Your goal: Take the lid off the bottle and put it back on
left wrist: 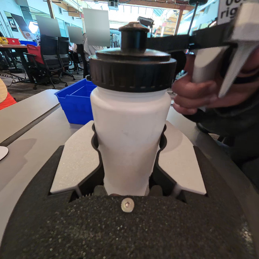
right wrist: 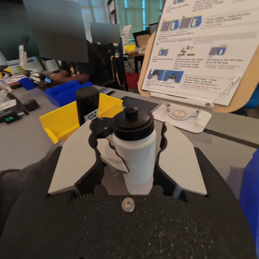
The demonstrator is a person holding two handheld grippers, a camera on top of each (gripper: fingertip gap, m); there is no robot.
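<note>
a: starting with the left wrist view — one white bottle is standing upright, one black lid sitting on its neck with a pull spout on top. the left gripper is pinching the bottle's body, a finger pressing on each side.

b: any containers showing there?

a: one blue bin is sitting on the grey table behind the bottle; what's inside it, i cannot tell. farther back, red and yellow bins are lining a desk, too small to read into. on the right, a hand is gripping the handle of the right gripper, whose fingertips are lying outside this frame.

b: and the right wrist view?

a: the same one bottle with its one lid on is appearing again, standing between the fingers of the right gripper. those fingers are spread wide, a clear gap showing on the left side; whether the right finger is touching the bottle, i cannot tell. the left gripper is reaching in from the left, clamping the bottle below the lid.

b: what is this view adding?

a: one yellow bin is sitting behind the left gripper, nothing visible in the part showing. two blue bins are sitting beyond it. one instruction board on a white stand is standing at right, missing from the left view.
</note>
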